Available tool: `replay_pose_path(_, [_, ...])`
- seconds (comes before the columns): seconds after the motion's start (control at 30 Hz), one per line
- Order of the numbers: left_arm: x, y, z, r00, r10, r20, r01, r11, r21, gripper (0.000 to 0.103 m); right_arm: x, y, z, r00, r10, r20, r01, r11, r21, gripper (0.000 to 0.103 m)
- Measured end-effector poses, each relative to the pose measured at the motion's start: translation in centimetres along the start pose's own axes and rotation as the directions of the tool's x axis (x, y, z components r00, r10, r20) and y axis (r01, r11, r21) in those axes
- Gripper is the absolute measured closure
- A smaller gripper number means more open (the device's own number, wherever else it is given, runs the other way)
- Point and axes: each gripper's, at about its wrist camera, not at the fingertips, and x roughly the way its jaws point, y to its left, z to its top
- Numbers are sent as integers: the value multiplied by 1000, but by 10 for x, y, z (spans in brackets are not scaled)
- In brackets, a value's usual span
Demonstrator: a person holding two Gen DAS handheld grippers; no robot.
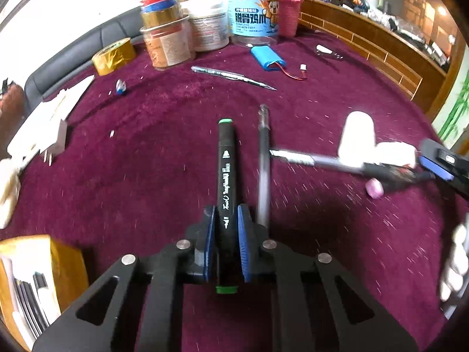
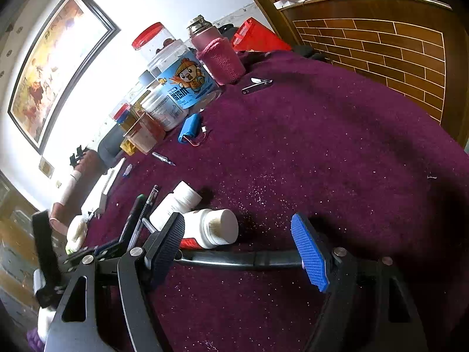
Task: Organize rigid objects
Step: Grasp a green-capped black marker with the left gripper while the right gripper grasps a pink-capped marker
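Note:
My left gripper (image 1: 225, 223) is shut on a black marker (image 1: 226, 170) with green end caps, which points forward over the purple cloth. A clear gel pen (image 1: 263, 170) lies just right of it. Two white pill bottles (image 1: 357, 139) lie at the right over a dark pen (image 1: 316, 160). My right gripper (image 2: 237, 243) is open and empty. Its jaws stand wide apart over a black pen (image 2: 234, 259) lying crosswise, just in front of the white bottles (image 2: 211, 227). The left gripper with the marker (image 2: 133, 215) shows at the left of the right wrist view.
Jars, tape rolls and a pink bottle (image 1: 288, 14) stand at the back. A blue battery pack (image 1: 268, 58), a silver pen (image 1: 231, 76), a nail clipper (image 1: 328, 51) and a white plug (image 1: 44, 135) lie on the cloth. A gold box (image 1: 38, 278) sits near left. A wooden wall (image 2: 381, 55) borders the right.

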Motion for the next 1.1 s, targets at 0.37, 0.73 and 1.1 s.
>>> replay_pose_path(0.37, [-55,-8,-68,990,-134,-38,131,989,-75,90,-1,-1,0,1000,3,-2,-3,1000,12,32])
replay_pose_path(0.73, [-41,-15,-60,990,-131,45,135,984,-113,91,0,-3,1,1000,12,-1,-12,1000,26,33])
replay_pose_path(1.1, [-123,14,-111,905,-339,258,402,881,-251,91,0,-20,2,997,75,0,-74,991,109,33])
